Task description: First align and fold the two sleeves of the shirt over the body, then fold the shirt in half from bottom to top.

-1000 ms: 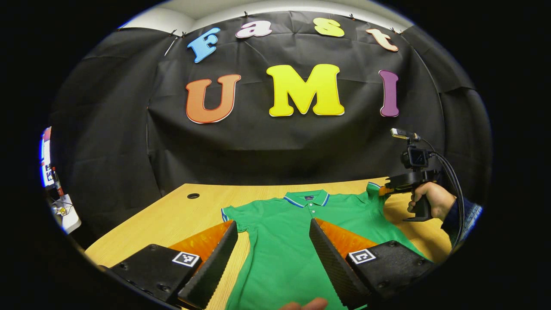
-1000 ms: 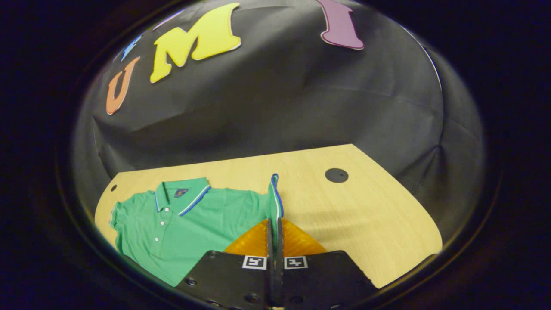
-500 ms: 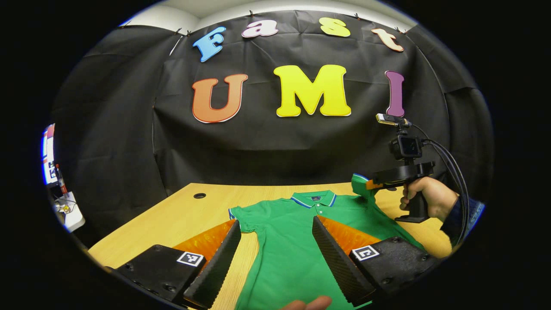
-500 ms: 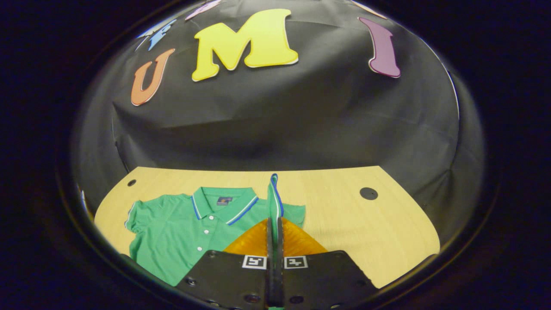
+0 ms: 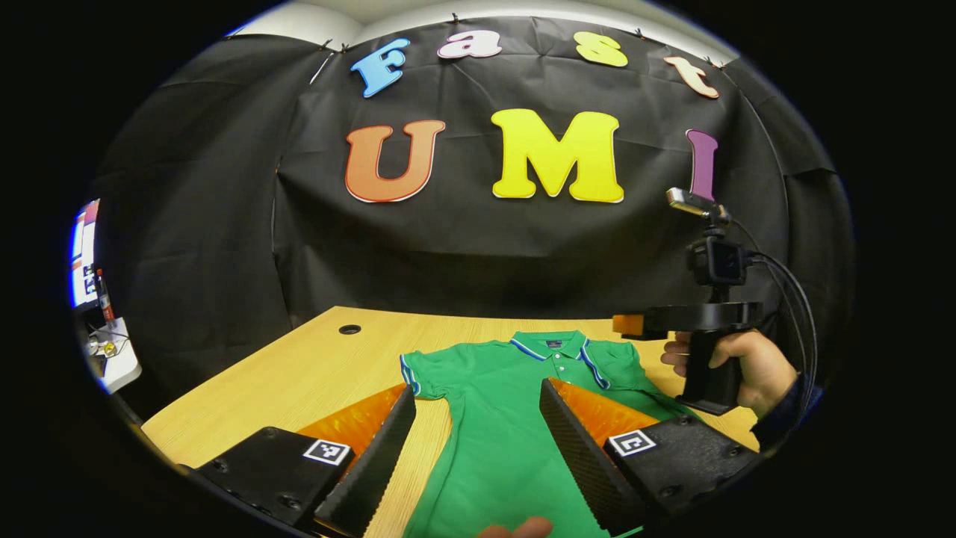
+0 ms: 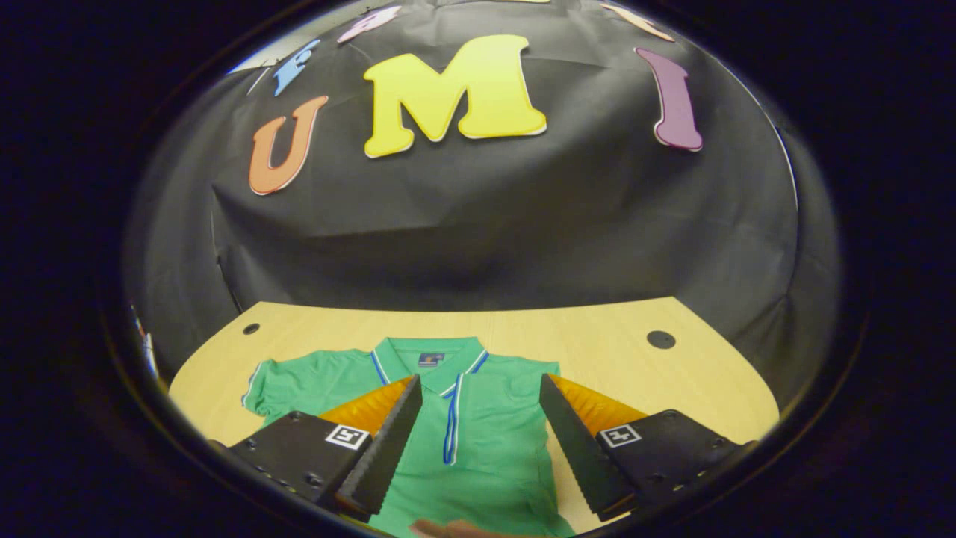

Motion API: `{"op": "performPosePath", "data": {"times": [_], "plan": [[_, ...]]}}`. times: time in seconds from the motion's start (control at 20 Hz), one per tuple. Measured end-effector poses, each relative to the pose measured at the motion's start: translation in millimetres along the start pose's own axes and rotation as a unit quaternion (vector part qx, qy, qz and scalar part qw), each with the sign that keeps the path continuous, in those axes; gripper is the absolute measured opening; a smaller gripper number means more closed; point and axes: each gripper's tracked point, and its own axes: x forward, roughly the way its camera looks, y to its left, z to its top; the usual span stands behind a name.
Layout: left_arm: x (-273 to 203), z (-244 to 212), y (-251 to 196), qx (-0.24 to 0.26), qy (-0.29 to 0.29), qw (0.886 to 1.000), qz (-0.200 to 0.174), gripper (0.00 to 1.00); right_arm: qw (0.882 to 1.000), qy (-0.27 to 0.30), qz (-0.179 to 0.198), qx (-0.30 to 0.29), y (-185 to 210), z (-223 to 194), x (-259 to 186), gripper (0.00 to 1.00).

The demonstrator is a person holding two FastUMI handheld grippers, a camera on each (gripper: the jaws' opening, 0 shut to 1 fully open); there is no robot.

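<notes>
A green polo shirt [image 5: 500, 418] with a blue-and-white trimmed collar lies flat on the wooden table [image 5: 314, 366], collar toward the wall. Its right sleeve [image 6: 478, 426] is folded over the body, the striped cuff running down the chest. The other sleeve [image 5: 426, 370] still lies spread out. My left gripper [image 5: 478, 403] hovers open above the shirt's lower body. My right gripper [image 6: 482, 396] is open above the folded sleeve with nothing between its fingers. In the left gripper view the right gripper [image 5: 631, 323] is held by a hand [image 5: 739, 359] above the shirt's right shoulder.
Round cable holes [image 5: 349, 329] [image 6: 661, 339] sit in the table's far corners. Bare tabletop [image 6: 672, 388] lies right of the shirt. A fingertip [image 5: 515, 529] shows at the bottom edge. Some equipment [image 5: 104, 351] stands past the table's left end.
My right gripper carried the sleeve inward over the body, then opened and let it go; the sleeve now lies folded. My left gripper barely moved.
</notes>
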Motion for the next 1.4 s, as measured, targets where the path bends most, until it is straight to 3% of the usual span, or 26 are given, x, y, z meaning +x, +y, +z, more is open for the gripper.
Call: {"op": "performPosePath", "data": {"times": [0.5, 0.65, 0.85, 1.05, 1.3, 1.4], "plan": [[19.2, 23.9, -6.7, 0.007, 0.001, 1.000, -0.001, 1.00, 0.992, -0.114, -0.013, -0.057, -47.5, 8.6, -129.6, 0.96], [53.7, 39.1, 2.9, -0.042, 0.017, 0.999, 0.003, 1.00, 0.992, -0.120, -0.003, -0.050, -59.4, -15.2, -163.5, 0.95], [113.6, 48.7, 46.8, -0.010, 0.019, 0.999, 0.044, 1.00, 0.991, -0.122, 0.005, -0.050, -65.2, -41.4, -201.4, 0.96], [162.2, 10.4, 73.5, -0.020, 0.066, 0.996, 0.057, 1.00, 0.991, -0.130, 0.023, -0.037, -59.6, -52.5, -233.4, 0.96], [209.5, -38.0, 97.6, -0.055, 0.123, 0.989, 0.058, 1.00, 0.987, -0.138, 0.052, -0.063, -45.0, -74.5, -254.5, 0.96], [226.9, -53.7, 111.3, -0.039, 0.137, 0.987, 0.069, 1.00, 0.987, -0.132, 0.063, -0.072, -38.9, -82.7, -253.5, 0.96]]}}
